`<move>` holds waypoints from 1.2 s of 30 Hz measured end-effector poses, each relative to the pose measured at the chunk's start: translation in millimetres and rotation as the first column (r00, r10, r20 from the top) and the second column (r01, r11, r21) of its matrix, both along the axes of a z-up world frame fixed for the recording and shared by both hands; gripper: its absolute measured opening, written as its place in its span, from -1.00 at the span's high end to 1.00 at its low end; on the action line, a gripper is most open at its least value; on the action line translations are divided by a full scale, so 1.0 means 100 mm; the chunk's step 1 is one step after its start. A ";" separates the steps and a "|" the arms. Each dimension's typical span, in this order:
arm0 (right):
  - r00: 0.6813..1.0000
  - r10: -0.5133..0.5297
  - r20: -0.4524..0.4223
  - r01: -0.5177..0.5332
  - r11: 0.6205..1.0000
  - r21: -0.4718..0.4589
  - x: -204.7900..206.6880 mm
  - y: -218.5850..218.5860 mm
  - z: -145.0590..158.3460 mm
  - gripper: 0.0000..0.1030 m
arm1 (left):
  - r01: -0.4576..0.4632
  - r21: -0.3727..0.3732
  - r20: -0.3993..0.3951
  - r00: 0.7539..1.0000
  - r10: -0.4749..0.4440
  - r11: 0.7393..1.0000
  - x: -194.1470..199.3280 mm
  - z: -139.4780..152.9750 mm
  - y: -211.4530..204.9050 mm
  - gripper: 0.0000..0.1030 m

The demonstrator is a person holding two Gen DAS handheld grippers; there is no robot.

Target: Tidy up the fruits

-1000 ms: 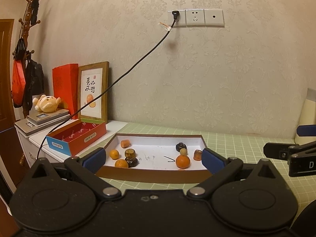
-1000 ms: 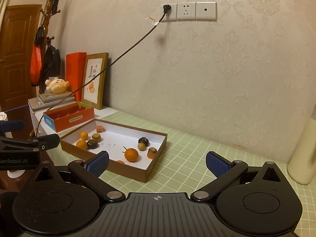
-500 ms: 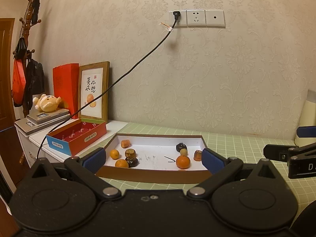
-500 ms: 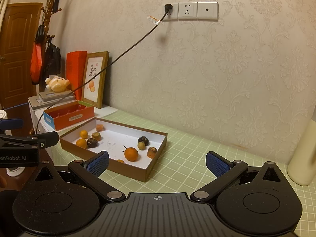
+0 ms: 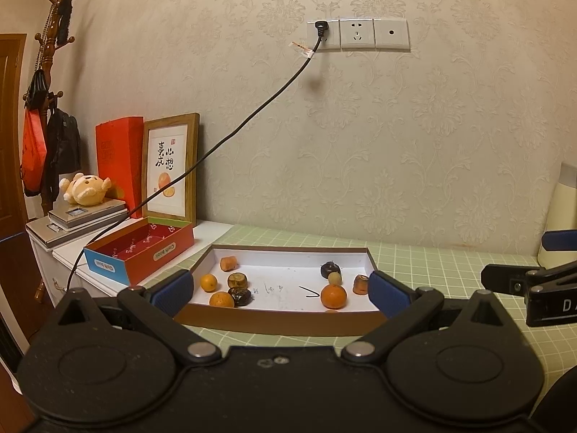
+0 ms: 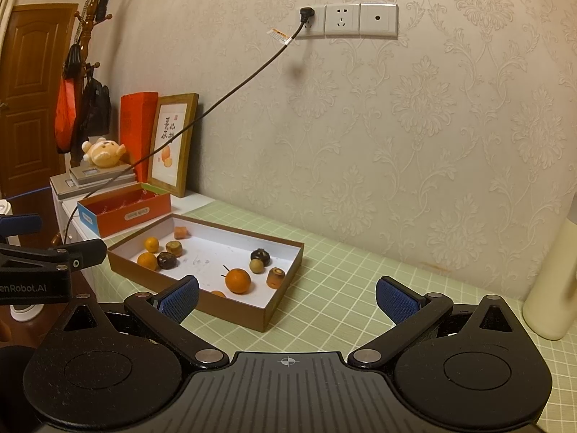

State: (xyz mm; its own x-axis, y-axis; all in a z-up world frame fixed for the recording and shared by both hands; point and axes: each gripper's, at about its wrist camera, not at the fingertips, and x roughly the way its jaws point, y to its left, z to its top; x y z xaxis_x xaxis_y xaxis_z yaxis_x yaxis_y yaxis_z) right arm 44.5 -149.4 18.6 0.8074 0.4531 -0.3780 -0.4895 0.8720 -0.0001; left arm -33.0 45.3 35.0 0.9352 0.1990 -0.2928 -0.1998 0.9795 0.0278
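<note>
A shallow brown box with a white floor (image 5: 288, 321) (image 6: 281, 303) lies on the green grid mat. It holds several fruits: a large orange (image 5: 333, 296) (image 6: 237, 280), two small oranges (image 5: 208, 283) (image 5: 221, 299), dark fruits (image 5: 241, 296) (image 5: 330, 269), brown pieces (image 5: 228, 263) (image 5: 360, 284) and a pale round one (image 5: 334, 278). My left gripper (image 5: 281, 294) is open and empty, just in front of the box. My right gripper (image 6: 288, 297) is open and empty, to the right of the box's near corner.
A red and blue open box (image 5: 140, 252) sits left of the tray, with a framed picture (image 5: 171, 169), a red bag, a plush toy (image 5: 86, 189) and a black cable (image 5: 223, 140) behind. A cream bottle (image 6: 551, 281) stands at the right.
Both grippers have shifted very slightly; the view of the tray is almost the same. Nothing was picked up or let go.
</note>
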 end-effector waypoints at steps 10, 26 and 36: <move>1.000 -0.002 0.000 0.002 1.000 -0.003 0.00 0.00 0.00 -1.00 | 0.002 -0.001 0.002 1.000 -0.002 1.000 -0.01 0.00 0.00 -0.88; 1.000 -0.002 0.000 0.002 1.000 -0.003 0.01 -0.01 0.00 -1.00 | 0.007 -0.005 0.000 1.000 -0.007 1.000 0.00 -0.02 0.00 -0.88; 1.000 -0.002 -0.001 0.002 1.000 -0.003 0.01 -0.01 0.00 -1.00 | 0.005 -0.004 0.000 1.000 -0.005 1.000 0.01 -0.02 -0.01 -0.88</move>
State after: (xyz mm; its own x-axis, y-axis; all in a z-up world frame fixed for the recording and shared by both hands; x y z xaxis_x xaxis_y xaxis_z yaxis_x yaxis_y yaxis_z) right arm 45.4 -150.1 18.4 0.8078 0.4507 -0.3800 -0.4881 0.8728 -0.0026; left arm -32.1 44.4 33.3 0.9363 0.1928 -0.2937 -0.1944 0.9806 0.0238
